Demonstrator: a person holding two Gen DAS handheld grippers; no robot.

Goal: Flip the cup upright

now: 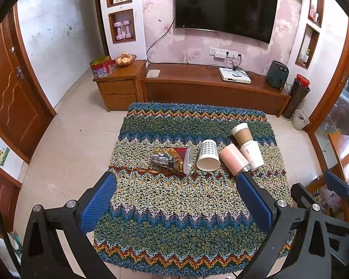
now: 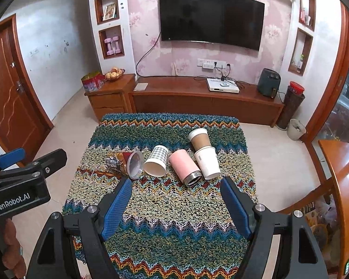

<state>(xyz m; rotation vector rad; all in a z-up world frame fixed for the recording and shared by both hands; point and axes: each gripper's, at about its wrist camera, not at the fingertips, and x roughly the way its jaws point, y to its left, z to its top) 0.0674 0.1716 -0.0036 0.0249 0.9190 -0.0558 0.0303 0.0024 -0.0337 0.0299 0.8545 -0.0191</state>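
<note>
Bare knitted cloth [image 2: 165, 211] before five close-packed lying cups [image 2: 186, 162].

5 cups [image 2: 199, 157] lying on 1 rug [image 2: 165, 220]; 2 grippers [image 2: 174, 186]; 1 TV [image 2: 211, 16] far; 2 dumbbells [image 2: 112, 44] far left; 1 bin [image 2: 296, 129] right.

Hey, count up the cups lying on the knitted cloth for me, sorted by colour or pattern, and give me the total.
Printed graphic cup: 1
Checked cup: 1
Pink cup: 1
White cup: 1
Brown cup with white lid: 1
Total: 5, all on their sides on the knitted cloth.
</note>
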